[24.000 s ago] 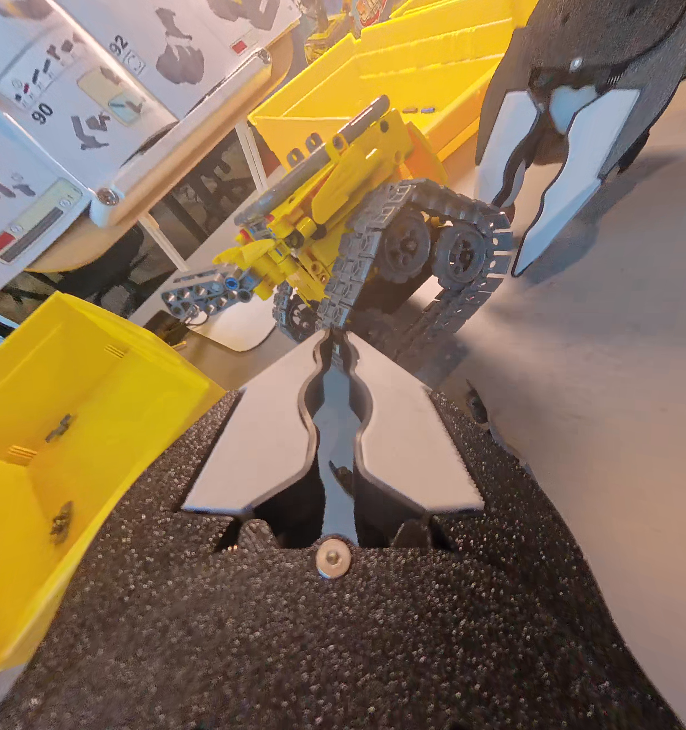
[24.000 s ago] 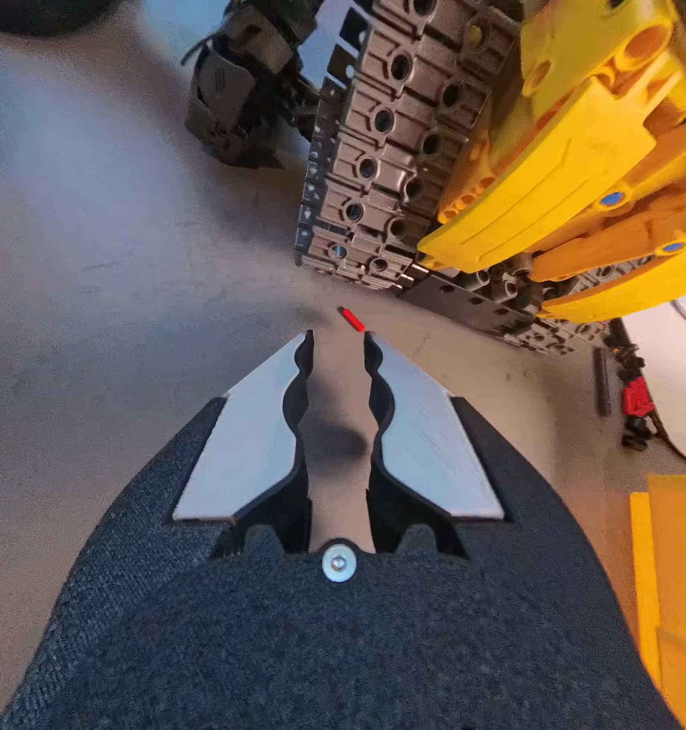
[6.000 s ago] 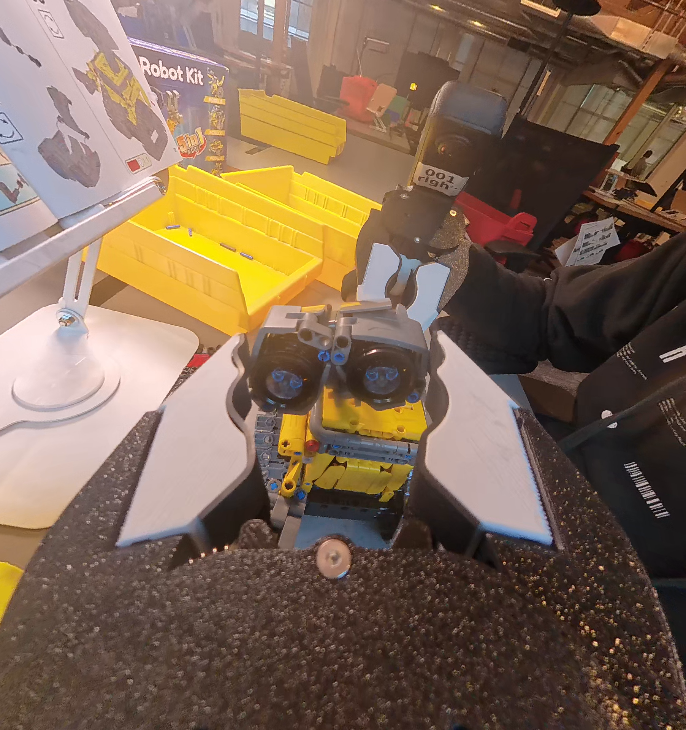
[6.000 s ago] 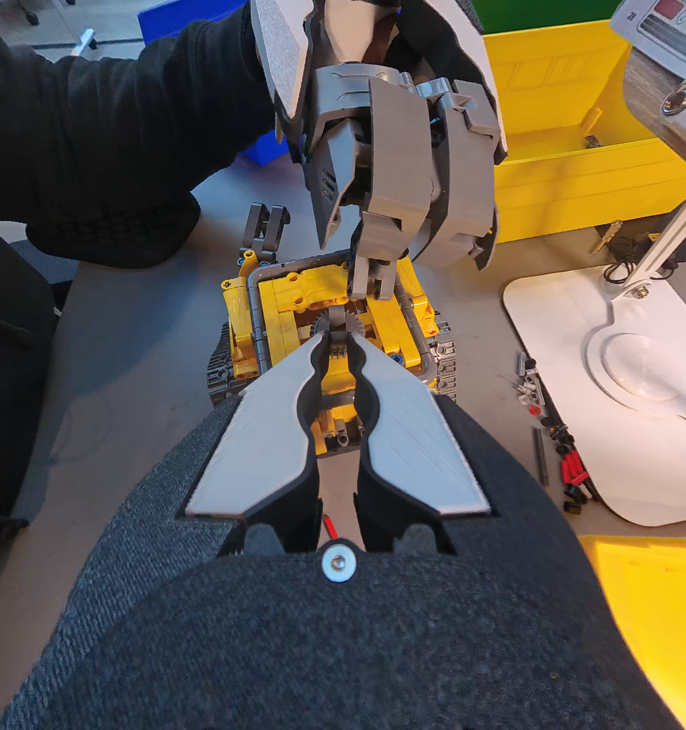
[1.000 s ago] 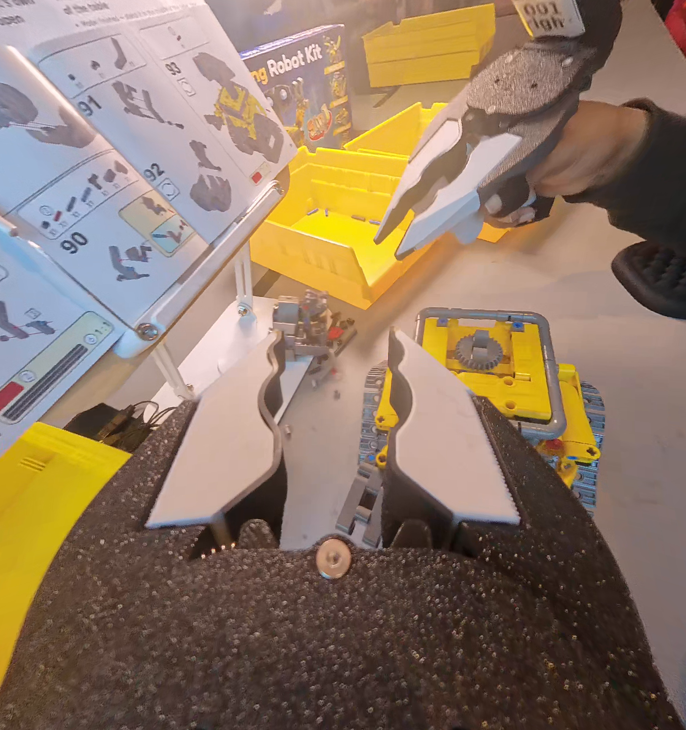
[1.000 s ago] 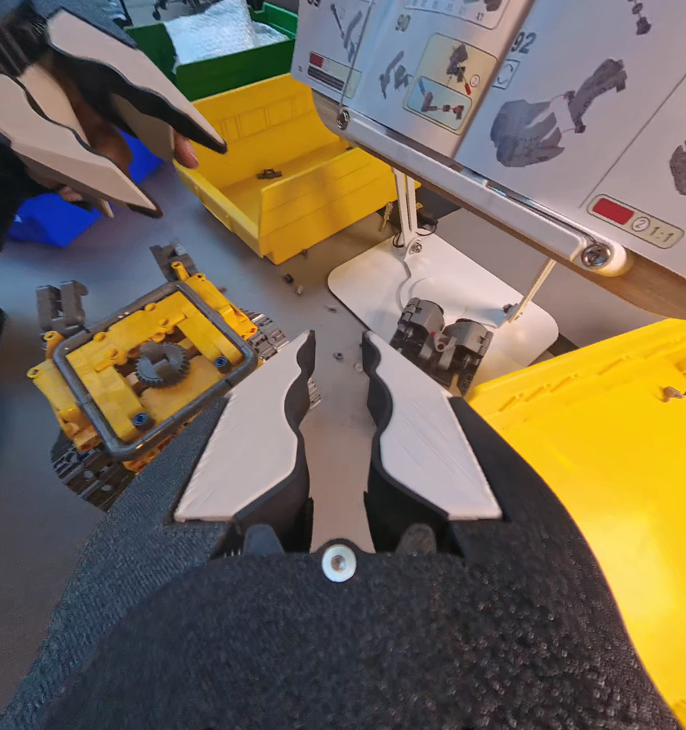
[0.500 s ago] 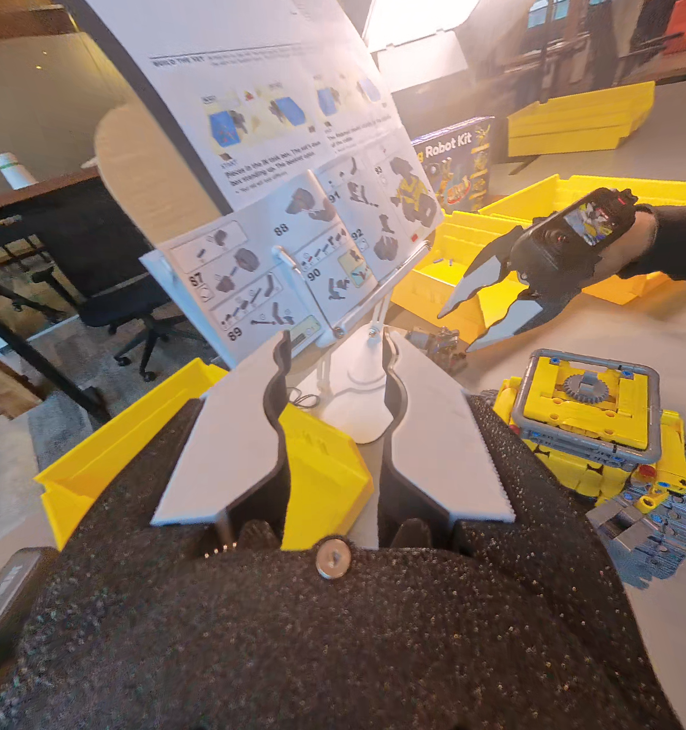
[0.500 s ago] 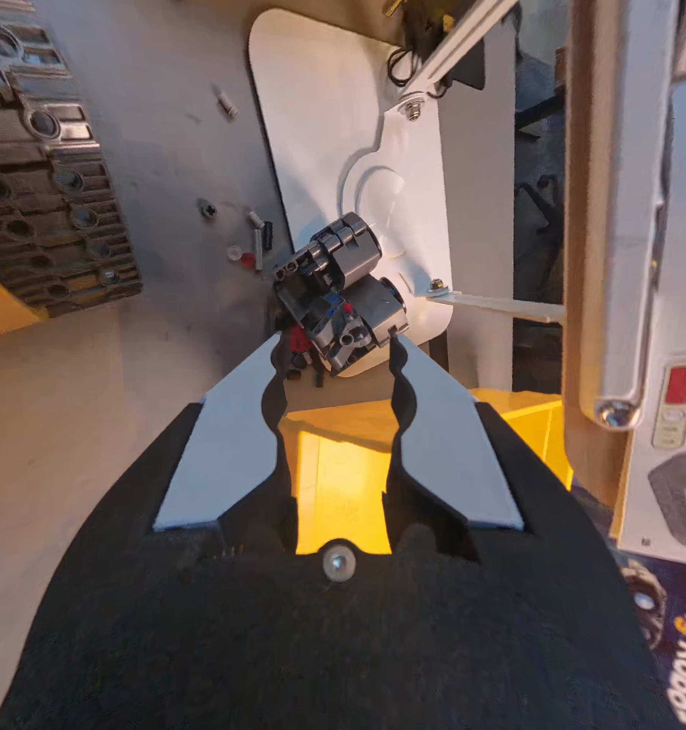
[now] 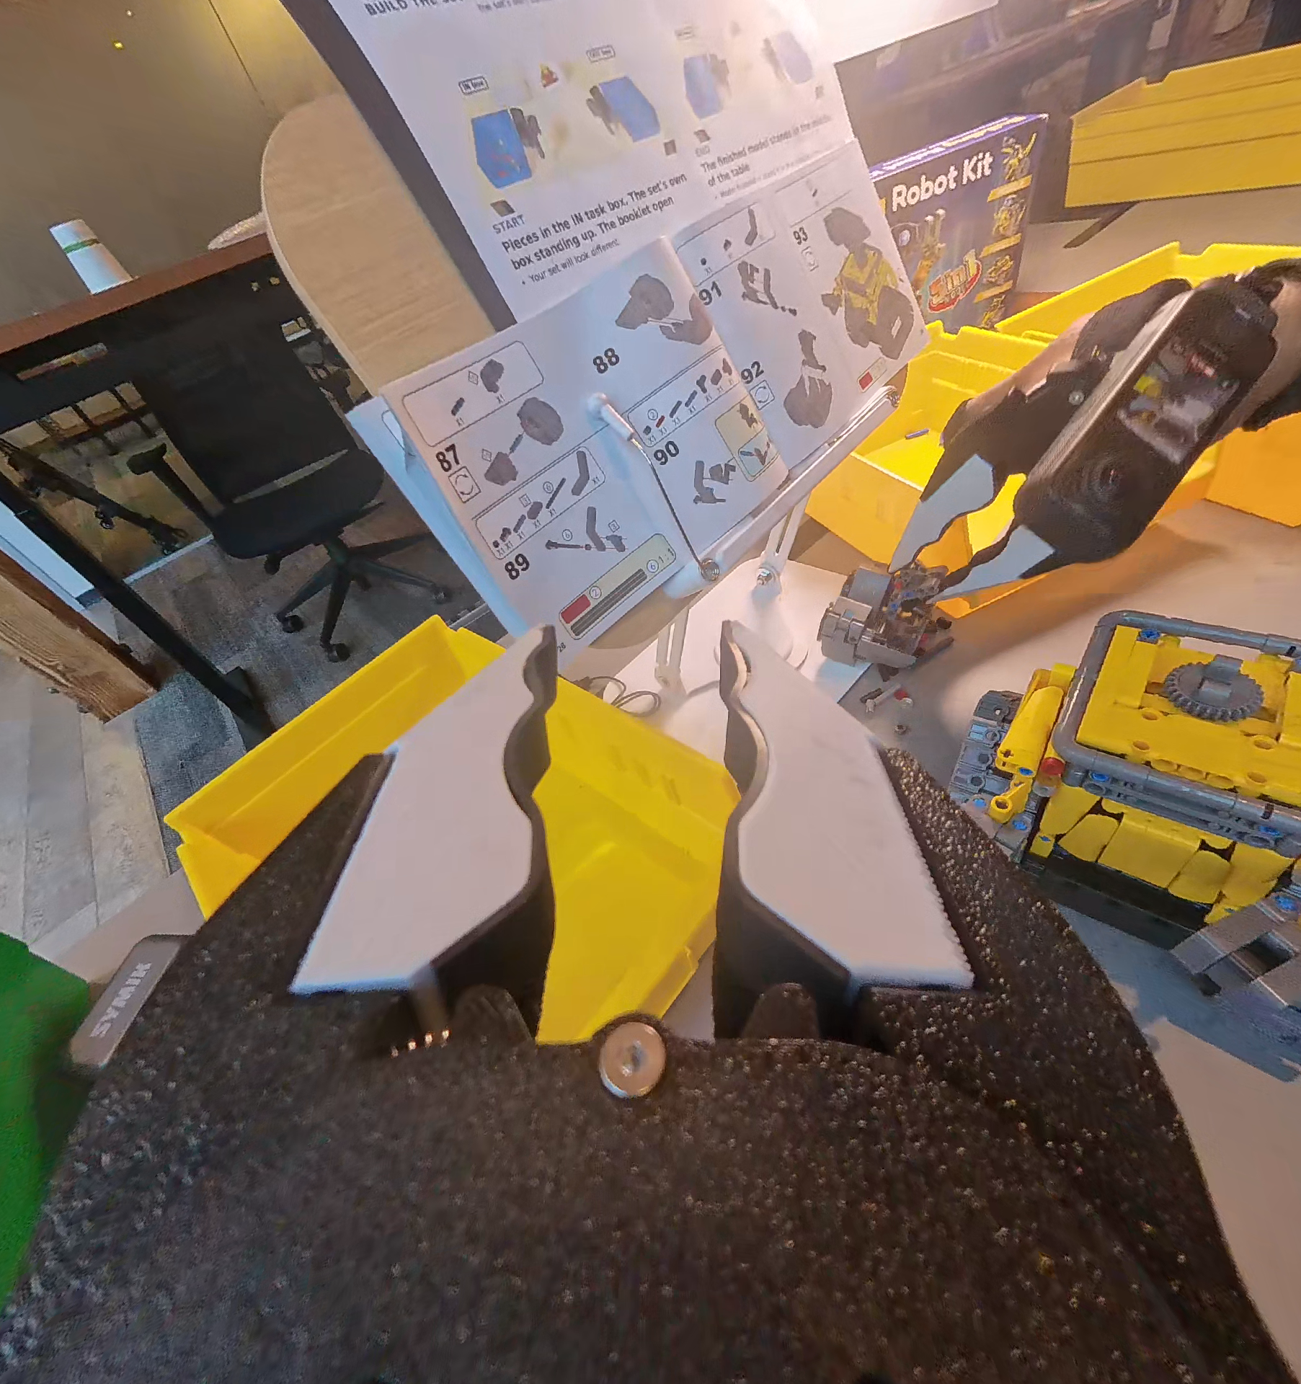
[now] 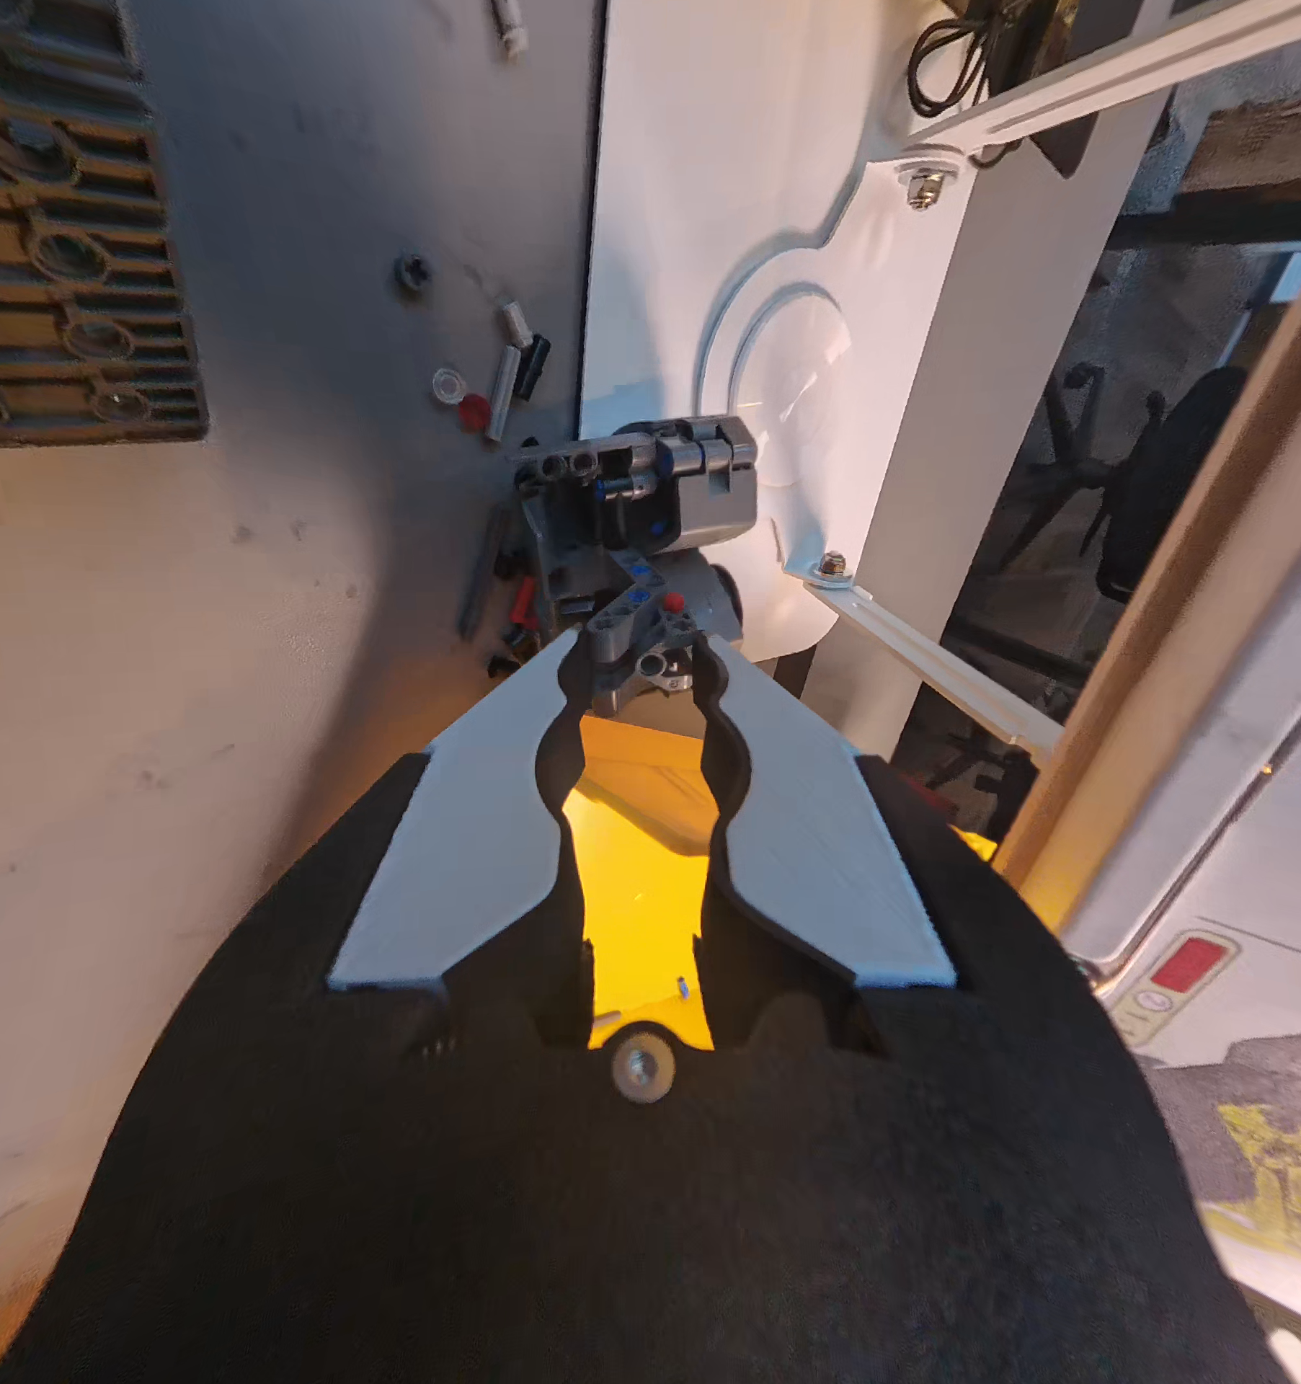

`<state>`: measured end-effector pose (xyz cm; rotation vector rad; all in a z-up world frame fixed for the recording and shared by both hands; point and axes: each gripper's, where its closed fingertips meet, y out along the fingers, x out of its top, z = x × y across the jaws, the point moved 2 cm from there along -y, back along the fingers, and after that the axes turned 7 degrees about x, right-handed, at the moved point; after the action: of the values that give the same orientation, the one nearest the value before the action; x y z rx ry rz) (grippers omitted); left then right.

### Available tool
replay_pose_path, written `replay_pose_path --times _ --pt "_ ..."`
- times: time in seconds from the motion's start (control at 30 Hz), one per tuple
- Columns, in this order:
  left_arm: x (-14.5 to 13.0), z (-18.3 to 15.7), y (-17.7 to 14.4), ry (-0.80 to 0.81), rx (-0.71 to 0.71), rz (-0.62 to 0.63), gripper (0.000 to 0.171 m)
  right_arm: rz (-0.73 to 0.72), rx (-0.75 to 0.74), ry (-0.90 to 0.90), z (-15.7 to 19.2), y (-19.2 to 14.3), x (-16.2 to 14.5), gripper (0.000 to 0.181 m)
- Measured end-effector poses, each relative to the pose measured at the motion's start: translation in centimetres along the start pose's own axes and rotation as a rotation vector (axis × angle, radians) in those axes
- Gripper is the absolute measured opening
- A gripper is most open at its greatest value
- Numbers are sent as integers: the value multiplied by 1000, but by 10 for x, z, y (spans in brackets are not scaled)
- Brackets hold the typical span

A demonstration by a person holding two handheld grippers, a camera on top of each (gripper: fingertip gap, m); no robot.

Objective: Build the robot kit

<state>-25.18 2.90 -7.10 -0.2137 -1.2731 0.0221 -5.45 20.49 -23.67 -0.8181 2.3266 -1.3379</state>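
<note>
The right gripper (image 10: 636, 659) has been brought down onto the grey head (image 10: 632, 509) at the edge of the white stand base (image 10: 707, 187); its fingers (image 10: 482, 809), narrowed since half a second ago, now touch the head's near end. The left gripper (image 9: 636, 659) is held empty, fingers apart, above a yellow bin (image 9: 273, 794), well clear of the yellow body (image 9: 1171, 756).

Black speckled foam body (image 9: 632, 1198) — grey-white wavy-edged jaws — silver screw (image 9: 632, 1060) at centre.
</note>
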Motion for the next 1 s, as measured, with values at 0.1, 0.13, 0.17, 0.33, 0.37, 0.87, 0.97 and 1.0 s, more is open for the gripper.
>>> replay_pose_path --times 0.1,0.13,0.17,0.33,0.37,0.87,0.97,1.0 --pt "0 -4 2 3 -16 0 43 -113 -8 82 -9 -15 1 26" --pt "1 -7 2 -2 -28 -2 43 -154 -2 120 -13 -21 1 26" --pt "1 -10 3 -10 -44 -5 43 -198 6 156 -16 -29 2 26" --pt "8 -49 7 -74 -244 -43 52 -611 149 398 -17 -94 25 25" --pt "11 -61 8 -85 -297 -59 56 -741 181 454 -16 -112 33 25" --pt "57 -187 -25 495 -379 -420 109 -1705 1053 921 69 -220 104 26" --pt "51 -193 -25 524 -398 -359 96 -1715 1129 955 72 -215 105 25" --pt "47 -191 -22 507 -410 -319 96 -1699 1093 956 71 -211 104 26"
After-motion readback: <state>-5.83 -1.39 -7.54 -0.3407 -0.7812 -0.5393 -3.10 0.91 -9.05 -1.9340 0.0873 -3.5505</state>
